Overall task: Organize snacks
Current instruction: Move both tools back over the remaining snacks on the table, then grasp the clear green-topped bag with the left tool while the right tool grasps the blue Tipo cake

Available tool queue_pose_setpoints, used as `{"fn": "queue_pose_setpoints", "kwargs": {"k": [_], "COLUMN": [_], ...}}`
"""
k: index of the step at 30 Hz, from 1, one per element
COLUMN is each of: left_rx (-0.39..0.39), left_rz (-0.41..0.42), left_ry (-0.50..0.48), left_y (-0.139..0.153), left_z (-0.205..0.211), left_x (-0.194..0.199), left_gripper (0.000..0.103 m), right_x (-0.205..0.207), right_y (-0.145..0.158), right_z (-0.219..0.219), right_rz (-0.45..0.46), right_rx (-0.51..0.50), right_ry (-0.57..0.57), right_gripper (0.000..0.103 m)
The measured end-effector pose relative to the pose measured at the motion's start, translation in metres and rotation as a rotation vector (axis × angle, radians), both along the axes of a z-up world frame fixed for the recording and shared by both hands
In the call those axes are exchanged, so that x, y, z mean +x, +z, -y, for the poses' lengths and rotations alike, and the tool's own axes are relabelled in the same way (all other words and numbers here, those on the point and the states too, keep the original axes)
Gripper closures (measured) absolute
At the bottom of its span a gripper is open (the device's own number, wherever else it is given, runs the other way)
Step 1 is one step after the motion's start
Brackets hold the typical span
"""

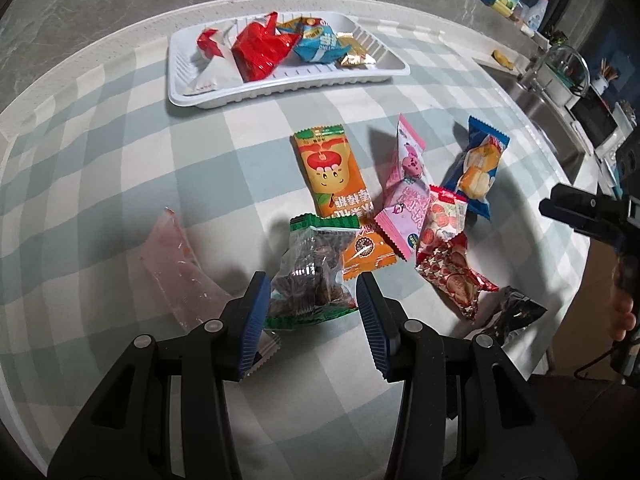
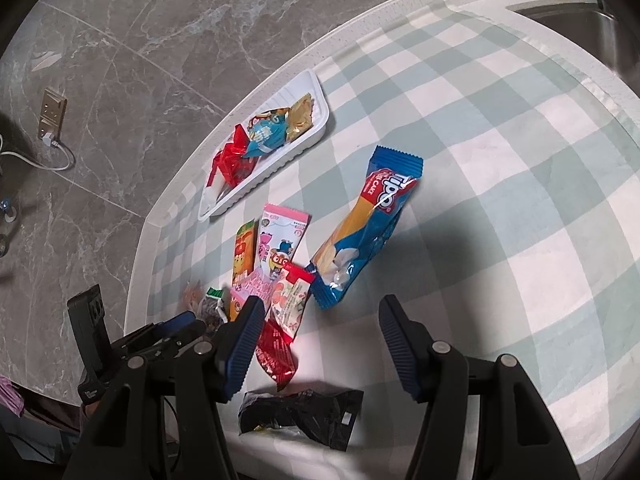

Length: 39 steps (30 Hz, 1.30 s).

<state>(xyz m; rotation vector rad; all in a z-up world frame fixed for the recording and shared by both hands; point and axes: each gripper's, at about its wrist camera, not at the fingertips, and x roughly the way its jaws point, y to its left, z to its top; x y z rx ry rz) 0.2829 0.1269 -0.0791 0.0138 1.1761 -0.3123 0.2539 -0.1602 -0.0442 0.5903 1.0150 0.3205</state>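
Note:
A white tray [image 1: 384, 68] at the far side of the checked table holds several wrapped snacks, among them a red one [image 1: 260, 50] and a blue one [image 1: 320, 46]. Loose snacks lie nearer. My left gripper [image 1: 310, 292] is open, its pads on either side of a green-edged clear packet of dark snacks [image 1: 308, 276]. My right gripper [image 2: 320, 320] is open and empty above the table, with a black packet [image 2: 300, 416] below it and a blue Tipo cake bar [image 2: 364, 232] just ahead. It also shows in the left wrist view [image 1: 576, 216].
Other loose snacks: an orange packet [image 1: 332, 172], a pink one [image 1: 404, 184], red strawberry ones [image 1: 452, 256] and a pale pink sachet [image 1: 176, 276]. A steel sink [image 1: 552, 116] and kitchen items lie beyond the table's right side. Grey marble floor surrounds the table.

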Motion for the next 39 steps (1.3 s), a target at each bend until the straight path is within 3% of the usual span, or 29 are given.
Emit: {"fn": "queue_pose_setpoints", "kwargs": {"k": [13, 24, 33, 36, 38, 39], "left_rx": [0.02, -0.016, -0.028, -0.032, -0.035, -0.036], "left_rz": [-0.023, -0.046, -0.04, -0.034, -0.034, -0.033], "left_ry": [-0.001, -0.015, -0.025, -0.022, -0.019, -0.019], "left_y": [-0.013, -0.024, -0.025, -0.023, -0.023, -0.023], "left_z": [-0.003, 0.0, 0.0, 0.0, 0.001, 0.0], "left_x": [0.014, 0.019, 0.021, 0.021, 0.021, 0.021], "left_gripper": [0.058, 0.058, 0.066, 0.069, 0.07, 0.071], "right_x": [0.031, 0.059, 0.077, 0.081, 0.084, 0.085], "right_y": [-0.017, -0.035, -0.041, -0.04, -0.041, -0.042], "right_z": [-0.003, -0.006, -0.013, -0.016, -0.018, -0.019], "right_rz": [-0.052, -0.121, -0.156, -0.157, -0.161, -0.161], "right_rx": [-0.003, 0.011, -0.007, -0.057, -0.087, -0.083], "right_ry": [-0.029, -0.054, -0.065, -0.054, -0.043, -0.036], "right_gripper": [0.04, 0.04, 0.04, 0.05, 0.068, 0.068]}}
